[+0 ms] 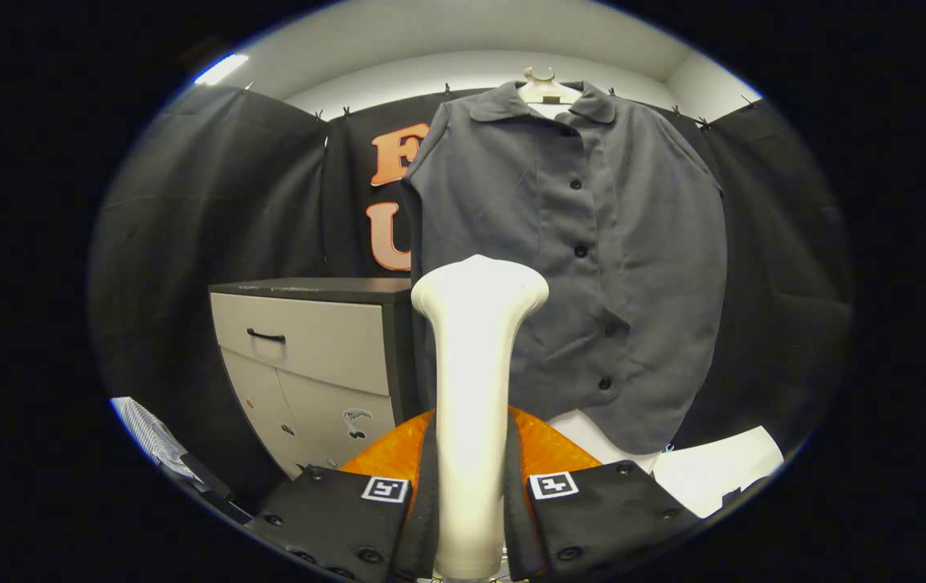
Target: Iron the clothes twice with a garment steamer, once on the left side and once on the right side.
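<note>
A grey buttoned shirt (584,259) hangs on a white hanger (548,87) in front of the black cloth wall, its front facing me. My gripper (471,494) is shut on the white garment steamer (473,389), both fingers pressing the handle from either side. The steamer stands upright between the fingers, and its wide head reaches up over the shirt's lower left part. How far the head is from the fabric I cannot tell. The lower left hem of the shirt is hidden behind the steamer.
A cabinet (309,356) with a dark top, a drawer with a black handle and pale doors stands left of the shirt. White sheets (714,470) lie below the shirt on the right. A striped cloth (147,433) shows low on the left.
</note>
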The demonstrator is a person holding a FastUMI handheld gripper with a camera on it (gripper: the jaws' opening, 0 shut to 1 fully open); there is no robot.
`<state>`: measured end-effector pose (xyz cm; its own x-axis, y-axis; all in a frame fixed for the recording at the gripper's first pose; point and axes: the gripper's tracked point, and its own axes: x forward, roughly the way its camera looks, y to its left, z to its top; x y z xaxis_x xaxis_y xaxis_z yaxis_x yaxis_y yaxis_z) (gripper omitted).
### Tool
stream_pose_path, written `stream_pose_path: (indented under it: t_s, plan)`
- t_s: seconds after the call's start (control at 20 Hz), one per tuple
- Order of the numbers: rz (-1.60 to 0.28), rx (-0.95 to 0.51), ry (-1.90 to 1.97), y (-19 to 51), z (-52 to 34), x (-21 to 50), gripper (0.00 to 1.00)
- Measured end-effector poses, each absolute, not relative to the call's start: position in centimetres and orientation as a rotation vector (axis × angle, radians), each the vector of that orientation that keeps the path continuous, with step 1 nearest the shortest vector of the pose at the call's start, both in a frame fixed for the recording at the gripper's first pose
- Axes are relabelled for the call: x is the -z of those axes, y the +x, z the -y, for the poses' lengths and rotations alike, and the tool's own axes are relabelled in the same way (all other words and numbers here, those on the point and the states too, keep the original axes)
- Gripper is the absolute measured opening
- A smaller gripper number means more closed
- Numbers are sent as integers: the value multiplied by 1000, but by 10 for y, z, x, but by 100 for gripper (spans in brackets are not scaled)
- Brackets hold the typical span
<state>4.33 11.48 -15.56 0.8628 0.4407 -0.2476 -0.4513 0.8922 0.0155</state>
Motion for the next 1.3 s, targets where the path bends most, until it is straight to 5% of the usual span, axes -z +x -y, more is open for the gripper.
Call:
stream_pose_path:
  t_s: [0.75,1.3]
  plan:
    - [-2,-248,17,113,-15,-28,40]
    - [-24,-216,-14,203,14,-52,40]
